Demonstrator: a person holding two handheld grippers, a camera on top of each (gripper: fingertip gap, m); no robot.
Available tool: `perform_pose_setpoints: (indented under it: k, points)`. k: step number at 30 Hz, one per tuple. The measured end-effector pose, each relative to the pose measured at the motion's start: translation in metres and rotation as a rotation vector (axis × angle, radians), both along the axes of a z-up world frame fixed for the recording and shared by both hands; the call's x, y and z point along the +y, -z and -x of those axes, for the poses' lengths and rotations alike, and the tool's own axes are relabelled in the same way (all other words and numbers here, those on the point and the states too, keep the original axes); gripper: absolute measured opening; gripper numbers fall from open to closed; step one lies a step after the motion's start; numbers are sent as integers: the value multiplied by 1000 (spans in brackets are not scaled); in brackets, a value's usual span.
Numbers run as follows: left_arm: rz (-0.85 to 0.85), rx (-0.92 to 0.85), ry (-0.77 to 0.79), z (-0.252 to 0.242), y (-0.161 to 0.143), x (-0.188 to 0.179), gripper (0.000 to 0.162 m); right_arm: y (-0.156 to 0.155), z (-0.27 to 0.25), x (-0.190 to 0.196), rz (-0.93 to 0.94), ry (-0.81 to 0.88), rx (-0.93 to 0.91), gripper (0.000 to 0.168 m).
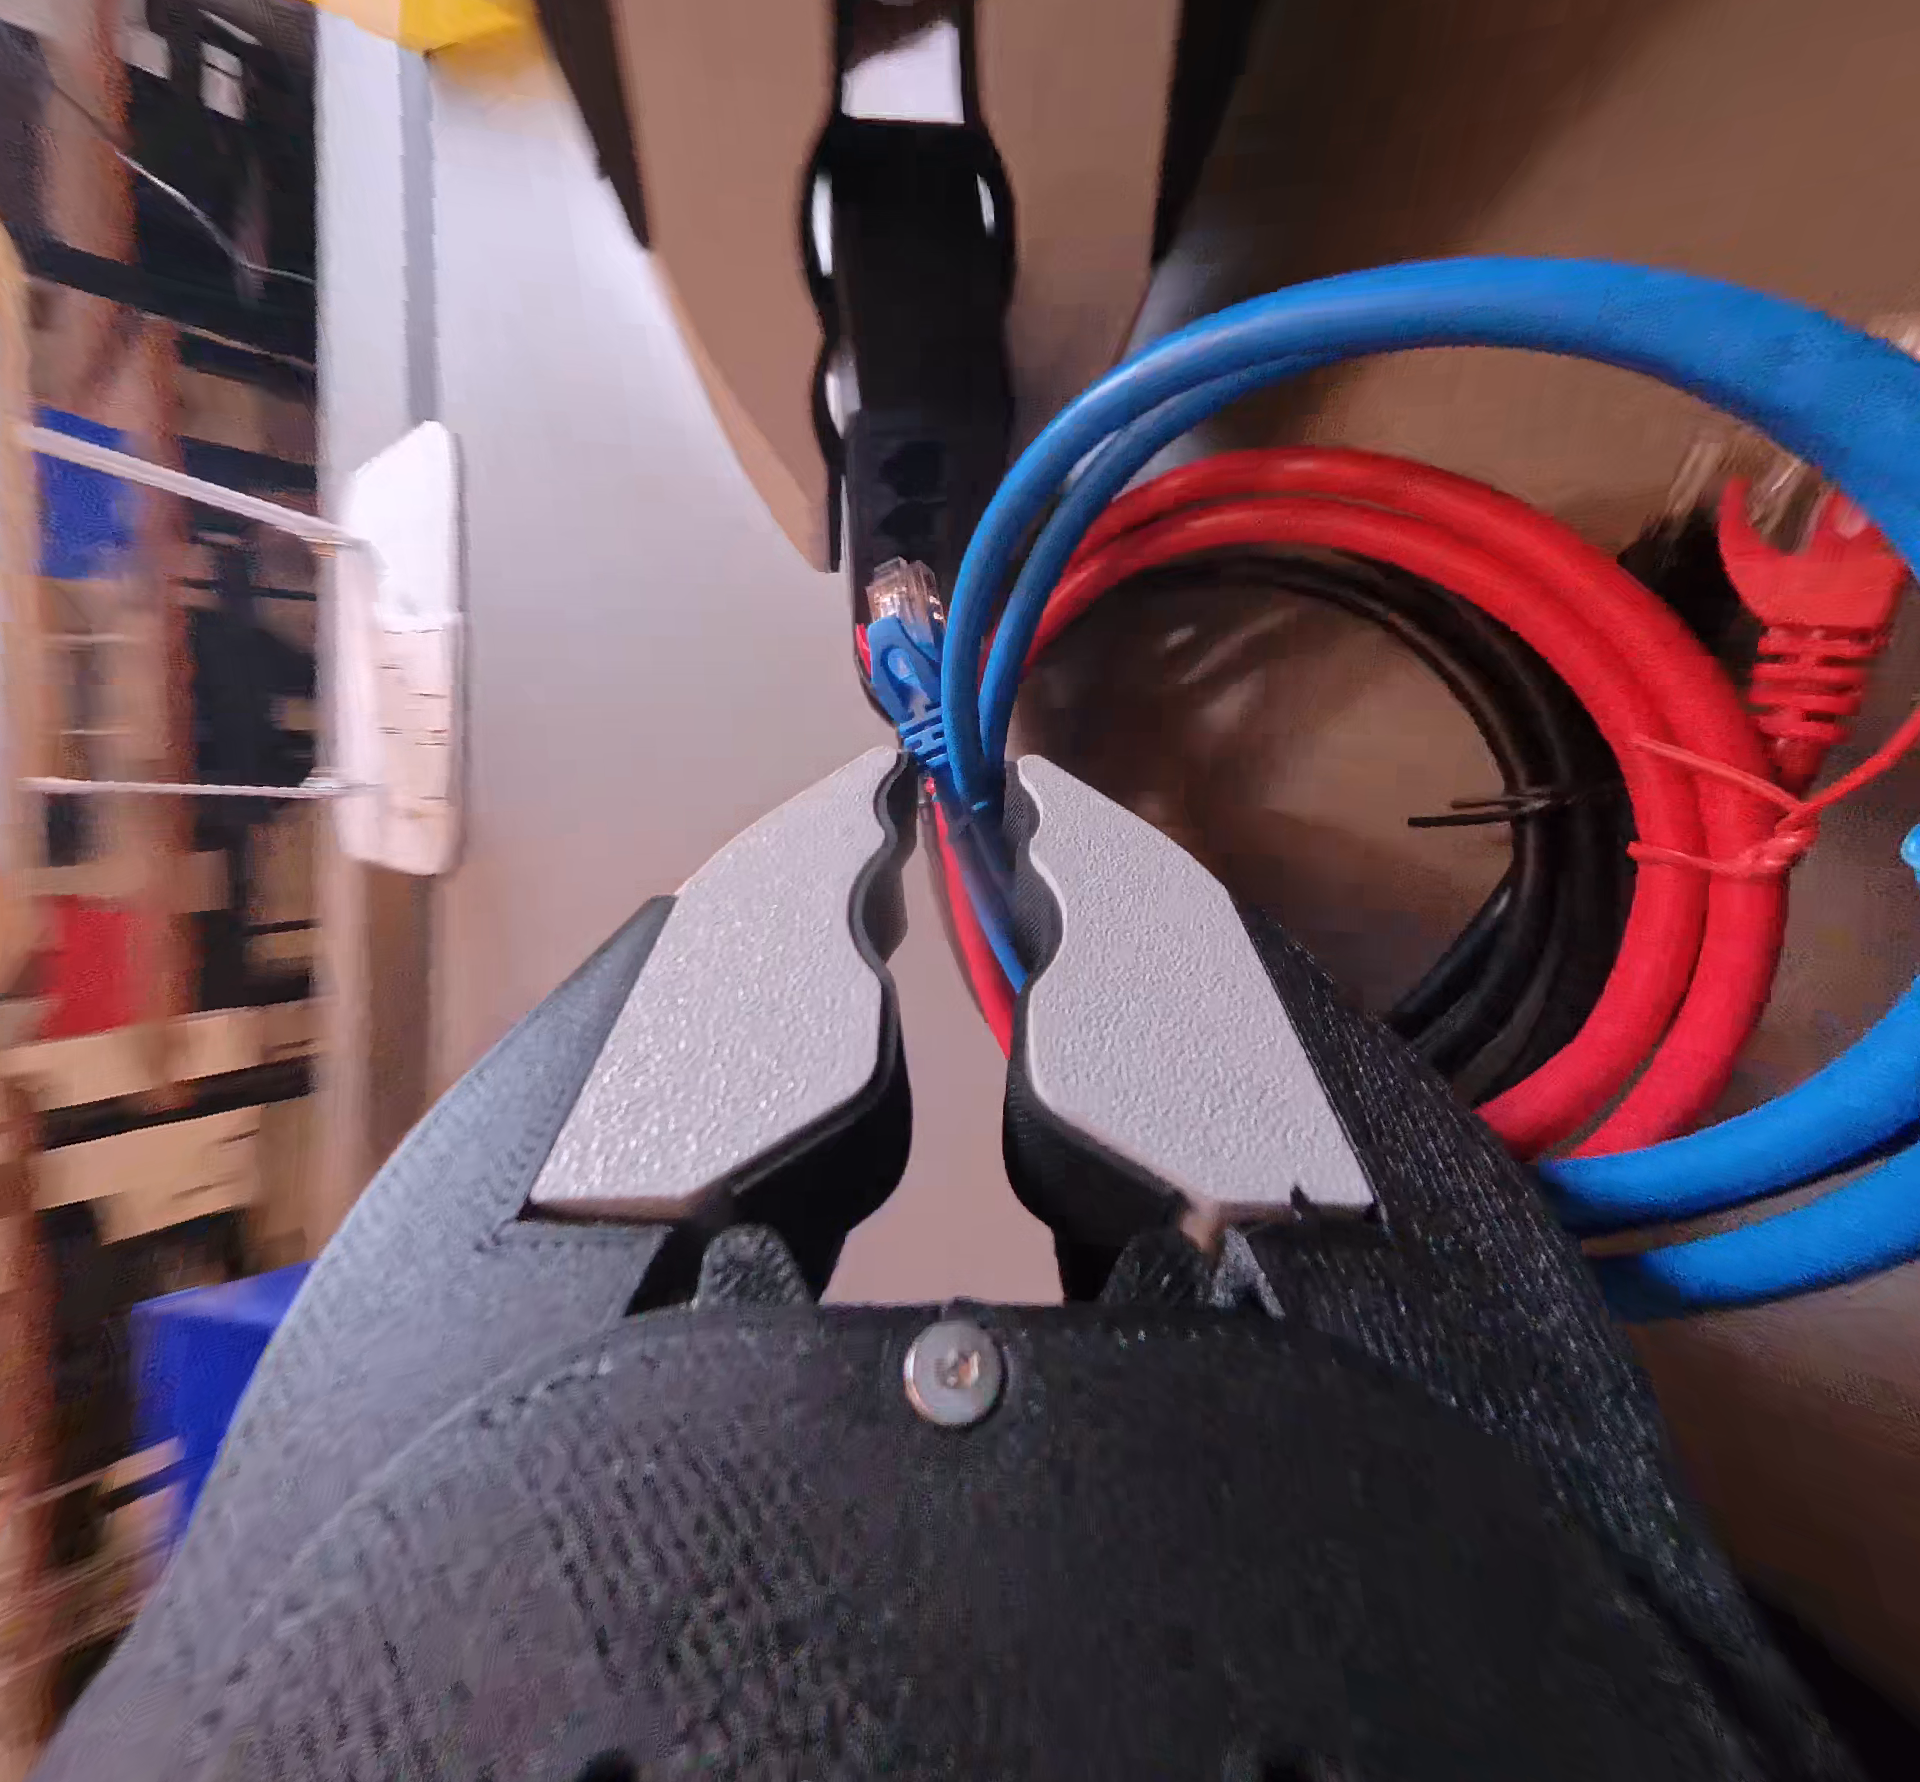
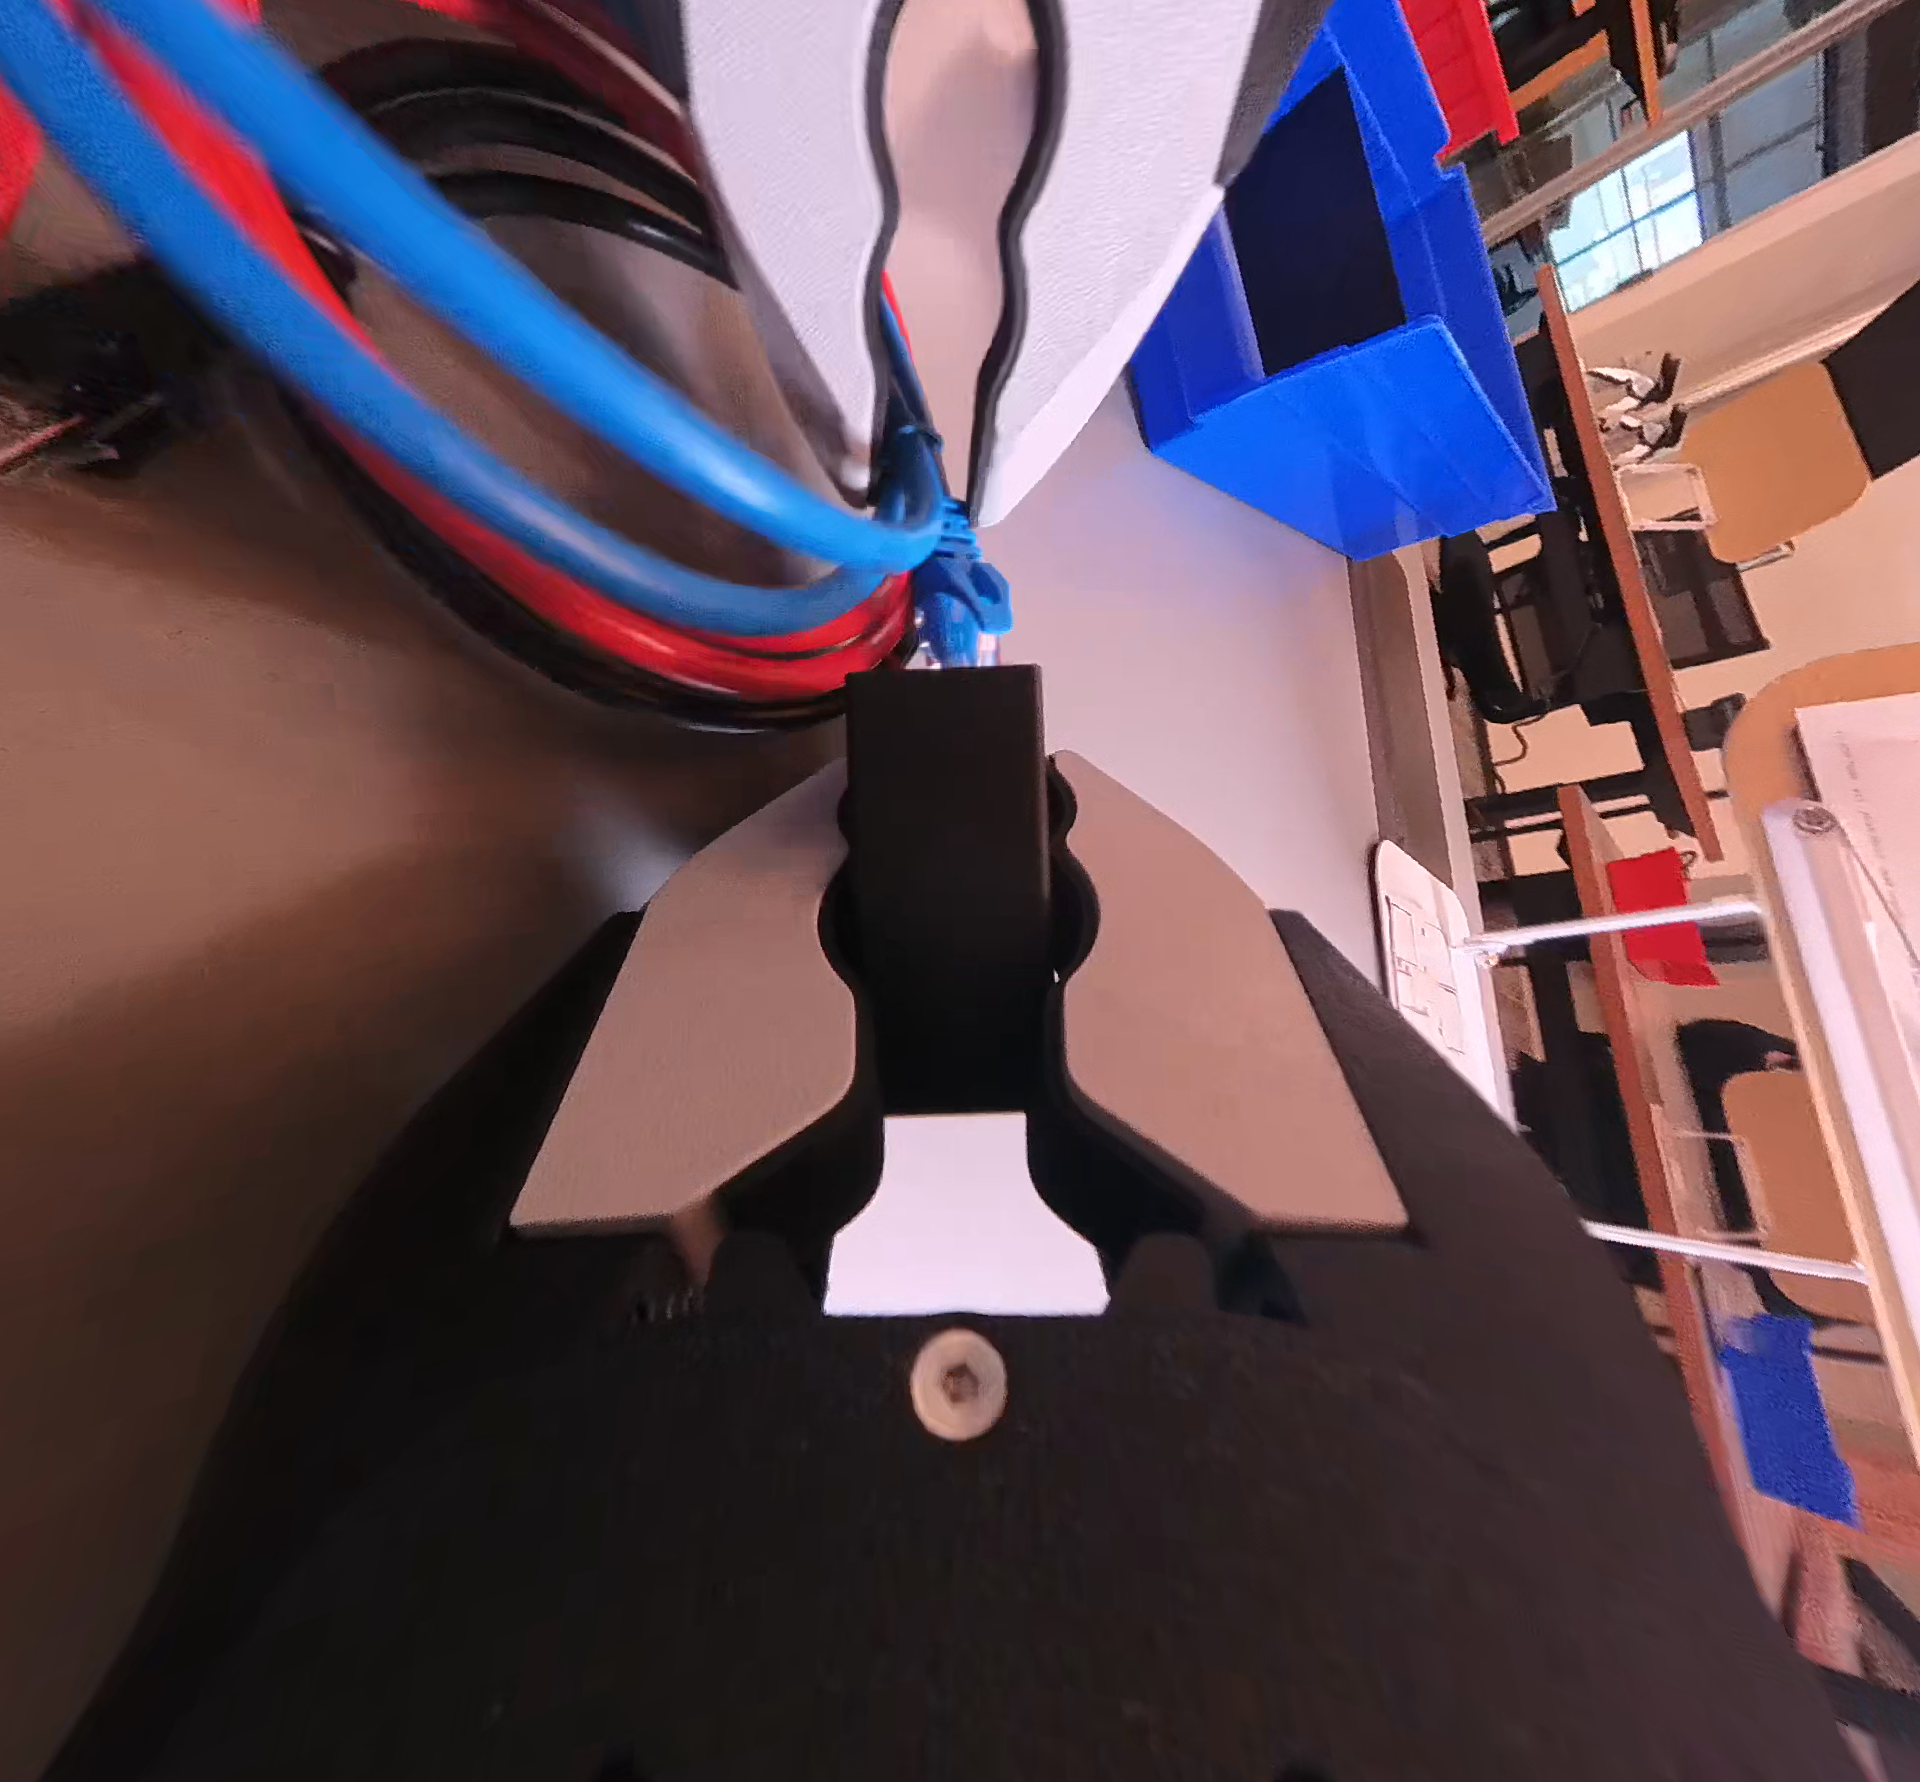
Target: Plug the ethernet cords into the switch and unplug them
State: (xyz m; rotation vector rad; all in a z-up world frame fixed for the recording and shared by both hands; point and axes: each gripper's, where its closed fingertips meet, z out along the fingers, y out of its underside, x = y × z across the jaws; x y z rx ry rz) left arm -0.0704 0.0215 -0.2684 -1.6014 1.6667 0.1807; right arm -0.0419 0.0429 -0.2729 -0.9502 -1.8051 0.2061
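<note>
My left gripper [image 1: 958, 776] is shut on the blue ethernet cord [image 1: 1299, 319] just behind its blue plug [image 1: 906, 672]. A red strand also runs between the fingers. My right gripper [image 2: 945, 771] is shut on the small black switch [image 2: 945, 859]. The two grippers face each other. The plug's clear tip meets the switch's [image 1: 914, 361] port end; I cannot tell whether it is inside a port. In the right wrist view the blue plug [image 2: 961, 610] sits at the switch's far edge, and the left gripper [image 2: 925, 485] comes in from above.
Tied coils of red cord [image 1: 1621, 652] and black cord [image 1: 1538, 901] hang with the blue coil to the right, with a loose red plug [image 1: 1808, 610]. A blue bin [image 2: 1351, 330] and a red bin [image 2: 1444, 18] stand on the white surface. Shelving stands behind.
</note>
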Motion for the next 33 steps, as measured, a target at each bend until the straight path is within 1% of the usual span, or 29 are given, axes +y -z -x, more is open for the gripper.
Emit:
perform_pose_setpoints:
  k: [2, 4, 7, 9, 11, 20, 23, 26, 27, 31, 33]
  points:
    - [169, -163, -12, -2, -8, -3, 16, -2, -1, -4, 51, -19, 21, 30]
    - [288, -289, -24, -4, -14, -4, 16, -4, 0, -6, 87, -25, 39, 30]
    - [533, -333, -29, -5, -4, -14, 16, -4, 0, -9, 103, -33, 41, 30]
    - [598, -359, -16, -5, -6, -17, 16, -4, 1, -9, 98, -33, 38, 30]
    - [704, -377, -16, -6, -6, -22, 16, -4, 1, -11, 95, -36, 33, 30]
    - [788, -373, -58, -4, -2, -18, 16, -3, 0, -13, 77, -35, -4, 30]
    - [897, -320, -67, -3, 2, -25, 16, -1, 1, -19, 28, -59, -24, 30]
    - [1065, -299, -95, -1, 2, -31, 15, 0, 3, -24, -6, -80, -30, 30]
    - [1097, -283, -104, 0, 2, -31, 15, 0, 3, -25, -23, -82, -35, 30]
    - [1196, -251, -141, -1, 1, -29, 14, 0, 2, -23, -72, -78, -44, 30]
    - [1173, -190, -164, 1, 4, -27, 14, 2, 2, -24, -96, -80, -62, 30]
